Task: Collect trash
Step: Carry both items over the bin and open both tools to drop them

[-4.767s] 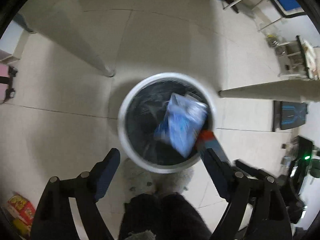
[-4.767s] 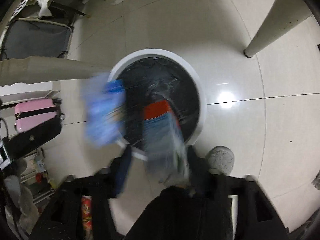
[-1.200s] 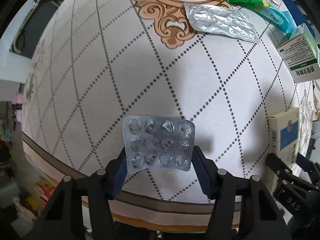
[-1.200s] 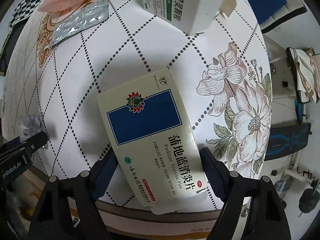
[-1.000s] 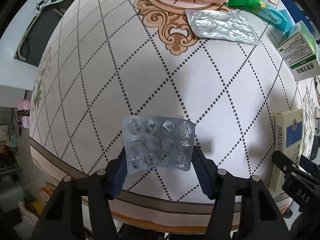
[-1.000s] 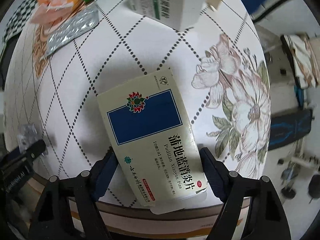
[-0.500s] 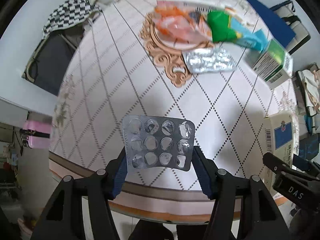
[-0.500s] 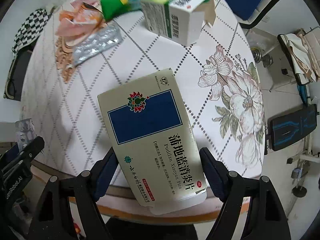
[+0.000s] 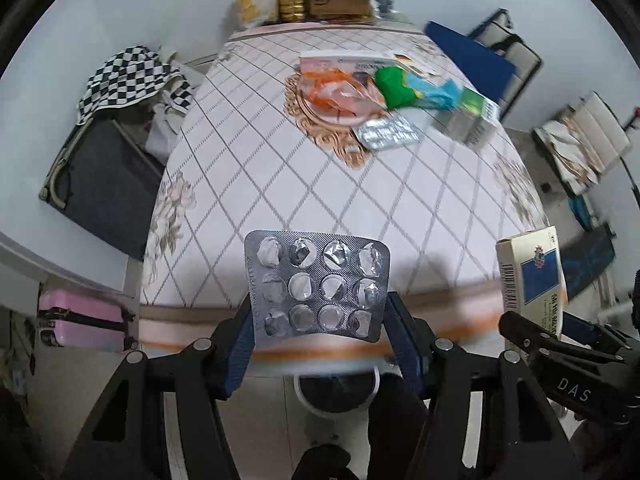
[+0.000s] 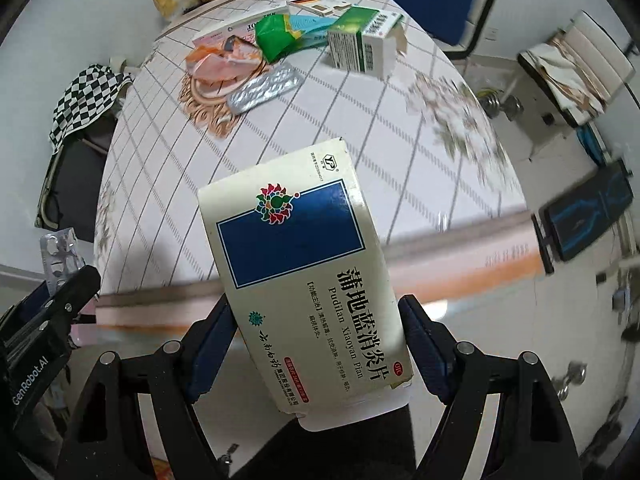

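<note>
Patterned cloth with a diamond grid covers the table (image 9: 280,168), and both tools hang off its near edge, clear of the cloth. At the centre of things, the left gripper (image 9: 318,332) is clamped on an emptied blister pack (image 9: 318,286), its jaws pressing the two side edges, while the right gripper (image 10: 314,340) is clenched across a cream and blue medicine box (image 10: 304,276), gripped low with most of the box standing out beyond the fingers. This looks like the carry step: two pieces of trash lifted and on the way to the white-rimmed bin (image 9: 336,394), glimpsed on the floor under the table's near edge. Next, I judge, both loads must be brought over the bin mouth and let go there. Near the far edge lie more pieces: a silver foil strip (image 9: 386,132), an orange wrapper (image 9: 340,92), a green packet (image 10: 280,34) and an open green and white carton (image 10: 366,42). Most of the bin is hidden behind the left gripper, the table edge is blurred, and the clutter beyond the far edge is too small to name.
</note>
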A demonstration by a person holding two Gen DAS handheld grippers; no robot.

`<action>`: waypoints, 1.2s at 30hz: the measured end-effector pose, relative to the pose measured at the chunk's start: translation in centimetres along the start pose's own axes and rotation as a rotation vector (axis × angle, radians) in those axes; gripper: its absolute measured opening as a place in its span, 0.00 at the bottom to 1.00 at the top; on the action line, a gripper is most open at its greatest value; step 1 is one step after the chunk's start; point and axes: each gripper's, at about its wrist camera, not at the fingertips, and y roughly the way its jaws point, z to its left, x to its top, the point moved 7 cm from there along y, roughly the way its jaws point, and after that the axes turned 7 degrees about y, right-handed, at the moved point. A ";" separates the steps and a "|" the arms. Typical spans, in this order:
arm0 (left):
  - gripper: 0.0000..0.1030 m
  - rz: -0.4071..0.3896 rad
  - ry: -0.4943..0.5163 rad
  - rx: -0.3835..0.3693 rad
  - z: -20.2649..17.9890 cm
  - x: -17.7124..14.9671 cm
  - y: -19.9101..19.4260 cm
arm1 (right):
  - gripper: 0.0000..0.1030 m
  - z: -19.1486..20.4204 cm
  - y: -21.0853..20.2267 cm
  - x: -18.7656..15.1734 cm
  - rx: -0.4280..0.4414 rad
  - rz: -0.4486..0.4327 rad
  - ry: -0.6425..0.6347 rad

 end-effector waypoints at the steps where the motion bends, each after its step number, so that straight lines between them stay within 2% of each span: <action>1: 0.56 0.007 0.011 -0.003 0.0 -0.8 0.0 | 0.80 0.1 -0.1 -1.6 0.004 0.003 0.019; 6: 0.56 0.124 0.019 -0.087 0.1 -7.4 2.5 | 0.80 -0.6 1.7 -8.7 -0.007 0.089 0.083; 10: 0.56 0.270 -0.011 -0.187 -0.6 -13.1 7.7 | 0.80 -2.4 6.0 -14.5 -0.012 0.212 0.134; 12: 0.56 0.350 -0.061 -0.245 -1.0 -16.2 12.0 | 0.80 -3.5 9.1 -17.0 -0.001 0.285 0.177; 14: 0.56 0.408 -0.108 -0.270 -1.2 -18.5 16.3 | 0.80 -4.8 13.0 -19.4 0.015 0.355 0.224; 17: 0.57 0.474 -0.174 -0.345 -2.0 -21.4 23.1 | 0.80 -6.6 19.5 -22.2 0.052 0.433 0.301; 20: 0.64 0.508 -0.221 -0.387 -2.5 -23.4 29.0 | 0.80 -8.0 26.6 -24.2 0.084 0.483 0.351; 22: 0.66 0.531 -0.228 -0.390 -2.8 -24.6 32.8 | 0.80 -8.5 31.3 -25.2 0.127 0.511 0.378; 23: 0.72 0.538 -0.233 -0.392 -2.8 -25.2 34.9 | 0.80 -8.5 33.0 -25.5 0.147 0.524 0.381; 24: 0.88 0.540 -0.234 -0.387 -2.8 -25.7 36.4 | 0.80 -8.7 35.3 -25.8 0.157 0.530 0.383; 25: 0.97 0.541 -0.236 -0.385 -2.7 -26.0 37.2 | 0.80 -8.8 37.2 -26.1 0.162 0.531 0.380; 26: 1.00 0.544 -0.243 -0.378 -2.6 -26.4 38.3 | 0.81 -8.7 38.7 -26.2 0.168 0.541 0.371; 29: 1.00 0.547 -0.254 -0.336 -1.9 -27.6 39.4 | 0.81 -8.8 43.5 -27.1 0.197 0.579 0.369; 30: 1.00 0.546 -0.259 -0.307 -1.5 -28.0 39.7 | 0.86 -8.8 44.7 -27.5 0.216 0.597 0.366; 32: 1.00 0.527 -0.259 -0.267 -0.6 -28.5 38.9 | 1.00 -8.6 45.9 -27.8 0.236 0.601 0.366; 34: 1.00 0.492 -0.234 -0.191 0.3 -28.7 37.9 | 1.00 -8.3 46.1 -27.8 0.228 0.587 0.340; 36: 1.00 0.471 -0.189 -0.111 1.0 -28.8 36.4 | 1.00 -8.0 45.7 -27.7 0.177 0.557 0.286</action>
